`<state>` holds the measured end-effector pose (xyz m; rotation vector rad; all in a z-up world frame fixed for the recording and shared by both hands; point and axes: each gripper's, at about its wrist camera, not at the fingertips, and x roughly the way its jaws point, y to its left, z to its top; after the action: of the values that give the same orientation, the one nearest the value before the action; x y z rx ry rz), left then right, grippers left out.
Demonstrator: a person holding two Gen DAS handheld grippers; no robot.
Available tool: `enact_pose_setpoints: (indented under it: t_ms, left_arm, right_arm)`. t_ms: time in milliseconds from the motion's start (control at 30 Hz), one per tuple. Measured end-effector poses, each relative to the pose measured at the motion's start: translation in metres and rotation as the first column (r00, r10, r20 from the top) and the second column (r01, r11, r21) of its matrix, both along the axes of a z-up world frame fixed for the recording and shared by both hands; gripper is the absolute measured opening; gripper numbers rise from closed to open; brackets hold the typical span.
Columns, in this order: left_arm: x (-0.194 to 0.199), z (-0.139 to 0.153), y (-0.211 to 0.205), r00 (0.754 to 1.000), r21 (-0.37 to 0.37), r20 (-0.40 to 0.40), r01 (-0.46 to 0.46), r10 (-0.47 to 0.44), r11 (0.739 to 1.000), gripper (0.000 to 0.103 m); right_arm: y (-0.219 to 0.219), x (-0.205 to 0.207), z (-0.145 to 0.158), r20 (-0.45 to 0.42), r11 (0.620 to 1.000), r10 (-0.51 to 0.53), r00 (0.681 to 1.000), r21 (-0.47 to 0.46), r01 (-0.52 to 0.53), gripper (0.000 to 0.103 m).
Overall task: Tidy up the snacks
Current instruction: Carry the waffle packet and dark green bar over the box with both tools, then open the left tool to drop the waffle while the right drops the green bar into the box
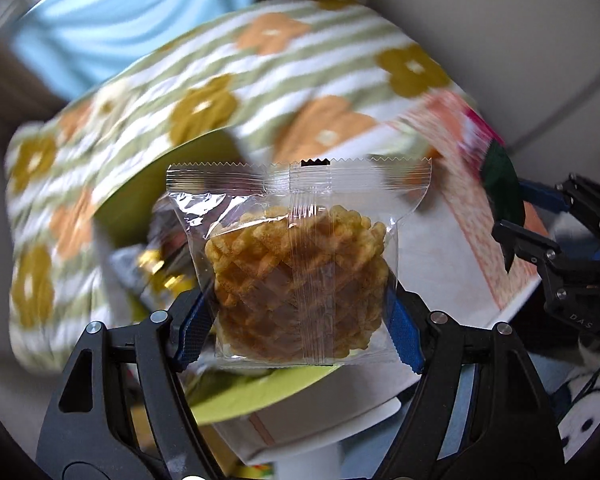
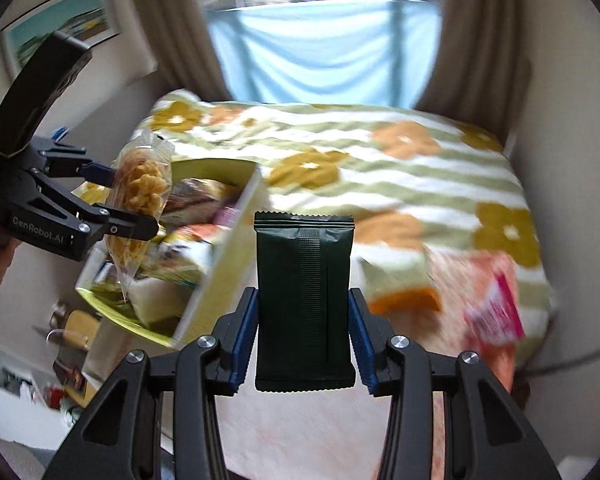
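My left gripper (image 1: 300,316) is shut on a clear packet of lattice crackers (image 1: 300,280), held upright above a green-lined snack box (image 1: 236,396). The left gripper (image 2: 130,200) and its cracker packet (image 2: 140,188) also show in the right wrist view, over the box (image 2: 224,272), which holds several wrapped snacks. My right gripper (image 2: 304,340) is shut on a dark green snack packet (image 2: 304,300), held upright to the right of the box. The right gripper (image 1: 512,220) shows at the right edge of the left wrist view with the green packet (image 1: 500,184).
A cushion with green stripes and orange and mustard flowers (image 2: 380,168) lies behind the box. A pink and orange patterned lid or box (image 2: 492,300) lies to the right. A blue cloth (image 2: 324,52) and curtains hang at the back.
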<state>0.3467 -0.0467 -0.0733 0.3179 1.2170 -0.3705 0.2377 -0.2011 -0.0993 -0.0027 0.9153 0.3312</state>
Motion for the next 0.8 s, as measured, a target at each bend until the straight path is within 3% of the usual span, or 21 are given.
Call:
enact_pose_setpoints:
  t_ms: [200,433,500,667,800]
  left_arm:
    - [-0.010,0.001,0.088,0.976,-0.082,0.030,-0.212,0.215,0.974,0.073]
    - [-0.034,-0.034,0.157,0.913,-0.135,0.050,-0.395,0.405,0.909,0.073]
    - [-0.041,-0.048,0.167,0.896,-0.139,0.076,-0.426,0.438,0.894,0.073]
    - [-0.053,-0.077,0.185,0.864,-0.237,0.096,-0.462,0.494,0.854,0.073]
    - [-0.056,-0.094,0.180,0.867,-0.225,0.104,-0.456,0.487,0.861,0.078]
  right_arm:
    - [0.060,0.013,0.004,0.015,0.991,0.123,0.992,0.043,-0.124,0.040]
    - [0.115,0.027,-0.013,-0.013,0.979,0.186,0.982,0.083,-0.185,0.040]
    - [0.127,0.028,-0.017,-0.020,0.978,0.195,0.981,0.081,-0.193,0.040]
    - [0.146,0.028,-0.028,-0.047,0.979,0.199,0.979,0.061,-0.196,0.040]
    - [0.156,0.029,-0.037,-0.075,0.983,0.181,0.981,0.053,-0.177,0.040]
